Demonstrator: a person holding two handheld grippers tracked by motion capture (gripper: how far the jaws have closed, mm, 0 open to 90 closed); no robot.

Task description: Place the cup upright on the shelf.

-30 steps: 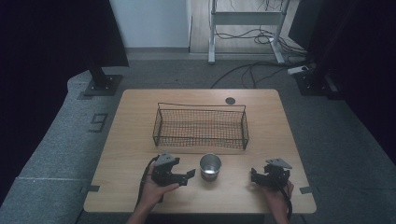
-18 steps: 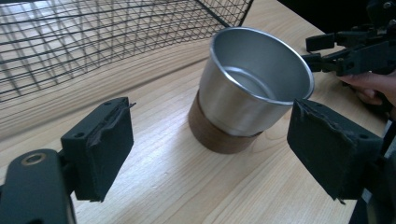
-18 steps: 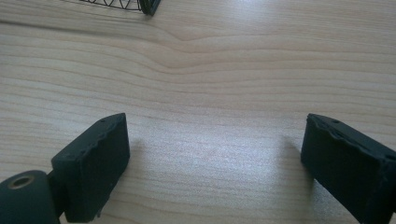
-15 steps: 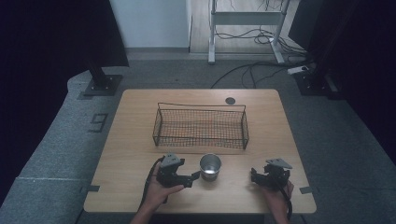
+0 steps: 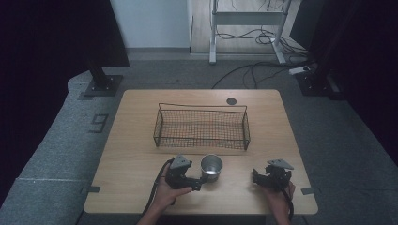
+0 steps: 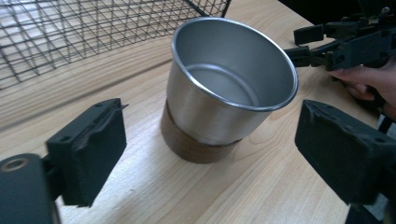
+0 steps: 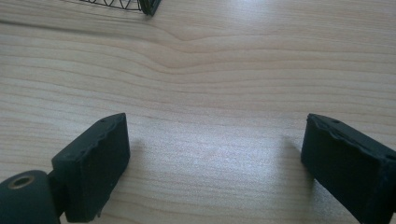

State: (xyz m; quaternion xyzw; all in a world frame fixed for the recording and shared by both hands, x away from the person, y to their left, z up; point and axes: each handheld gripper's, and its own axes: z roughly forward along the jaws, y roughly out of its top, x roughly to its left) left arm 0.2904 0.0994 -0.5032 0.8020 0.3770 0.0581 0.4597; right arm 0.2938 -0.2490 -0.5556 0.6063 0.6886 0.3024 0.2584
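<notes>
From the high view, a metal cup stands upright on the wooden table, near the middle of its near edge and just in front of the wire basket, which sits at the table's centre. The left gripper lies close to the near edge, its jaws reaching toward the cup's near-left side; the right gripper rests near the near right corner, well apart from the cup.

In the left gripper view, the left gripper's jaws stand wide apart, one on each side of the cup and not touching it. The cup is empty, shiny inside, with a brown band round its base. The basket is just behind it, and the right gripper, held in a hand, shows at the far right.

In the right gripper view, the right gripper has its jaws spread wide over bare table, with a corner of the basket at the top edge
</notes>
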